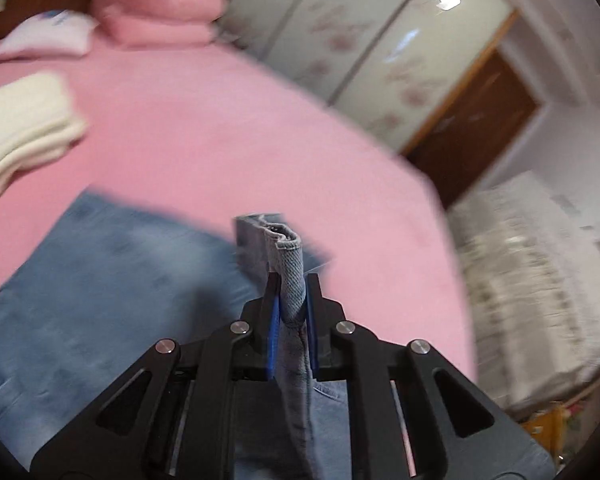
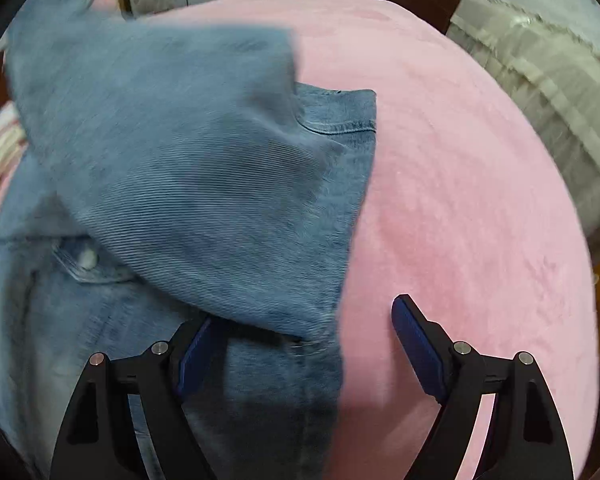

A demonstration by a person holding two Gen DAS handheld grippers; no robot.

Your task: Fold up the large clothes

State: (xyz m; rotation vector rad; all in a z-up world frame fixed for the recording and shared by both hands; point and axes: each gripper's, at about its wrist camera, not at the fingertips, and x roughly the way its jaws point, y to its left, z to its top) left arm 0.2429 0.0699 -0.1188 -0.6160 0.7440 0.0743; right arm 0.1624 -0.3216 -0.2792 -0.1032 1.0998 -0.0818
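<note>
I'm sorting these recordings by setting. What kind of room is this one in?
Most likely a home bedroom. The jeans lie on a bed with a pink cover, pink pillows sit at its head, and a wardrobe with floral sliding doors stands beyond, next to a wooden door.

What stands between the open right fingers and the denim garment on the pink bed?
Nothing visible does. The blue denim garment lies on the pink bedspread, its raised fold reaching over one finger of the open right gripper; only bare bedspread fills the remaining gap.
</note>
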